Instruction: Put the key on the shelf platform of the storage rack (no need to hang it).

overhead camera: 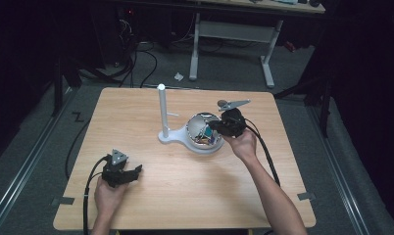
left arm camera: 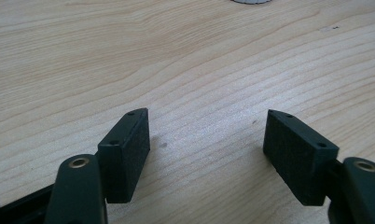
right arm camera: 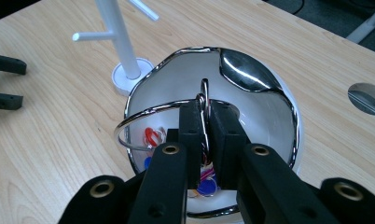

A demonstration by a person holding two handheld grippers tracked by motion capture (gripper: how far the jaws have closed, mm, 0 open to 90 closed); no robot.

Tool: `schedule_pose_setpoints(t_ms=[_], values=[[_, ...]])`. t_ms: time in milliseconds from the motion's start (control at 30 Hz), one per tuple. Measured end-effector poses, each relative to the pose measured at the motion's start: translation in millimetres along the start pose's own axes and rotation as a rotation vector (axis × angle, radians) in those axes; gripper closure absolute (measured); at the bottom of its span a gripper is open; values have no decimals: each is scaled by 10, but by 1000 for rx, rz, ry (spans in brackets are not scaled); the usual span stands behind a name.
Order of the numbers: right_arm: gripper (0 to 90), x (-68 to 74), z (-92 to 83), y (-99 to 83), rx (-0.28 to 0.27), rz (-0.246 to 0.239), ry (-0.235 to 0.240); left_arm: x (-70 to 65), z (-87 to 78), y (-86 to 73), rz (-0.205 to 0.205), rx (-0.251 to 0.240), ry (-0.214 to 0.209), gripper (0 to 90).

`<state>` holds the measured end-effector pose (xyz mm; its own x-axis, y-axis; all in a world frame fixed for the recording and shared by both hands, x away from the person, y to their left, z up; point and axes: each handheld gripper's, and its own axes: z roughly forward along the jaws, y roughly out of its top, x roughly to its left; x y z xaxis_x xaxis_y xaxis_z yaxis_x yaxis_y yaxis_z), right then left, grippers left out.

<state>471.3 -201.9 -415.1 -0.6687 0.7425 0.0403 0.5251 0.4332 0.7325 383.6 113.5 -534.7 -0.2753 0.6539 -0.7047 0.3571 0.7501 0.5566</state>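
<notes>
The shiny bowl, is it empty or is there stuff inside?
Not empty. The shiny bowl holds small red and blue pieces, and the right gripper is shut on a metal ring above them.

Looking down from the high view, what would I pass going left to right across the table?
Left gripper → white stand → shiny bowl → right gripper, reaching into the bowl, shut on a metal ring.

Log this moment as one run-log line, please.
right gripper: shut on key ring, over chrome bowl | left gripper: open, idle on table | white peg stand: bare
</notes>
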Motion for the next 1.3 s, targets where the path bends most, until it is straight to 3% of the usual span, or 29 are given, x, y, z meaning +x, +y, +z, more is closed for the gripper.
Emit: schedule_pose_setpoints(t_ms=[900,1033,1300], values=[[830,-187,102,-116,26,77,-46,-2,-2,3,-6,3,2,318],[827,-196,102,-131,19,68,-45,-7,-3,0,-12,4,5,318],[711,-209,51,-141,1,90,-20,-9,-3,0,-15,3,6,318]])
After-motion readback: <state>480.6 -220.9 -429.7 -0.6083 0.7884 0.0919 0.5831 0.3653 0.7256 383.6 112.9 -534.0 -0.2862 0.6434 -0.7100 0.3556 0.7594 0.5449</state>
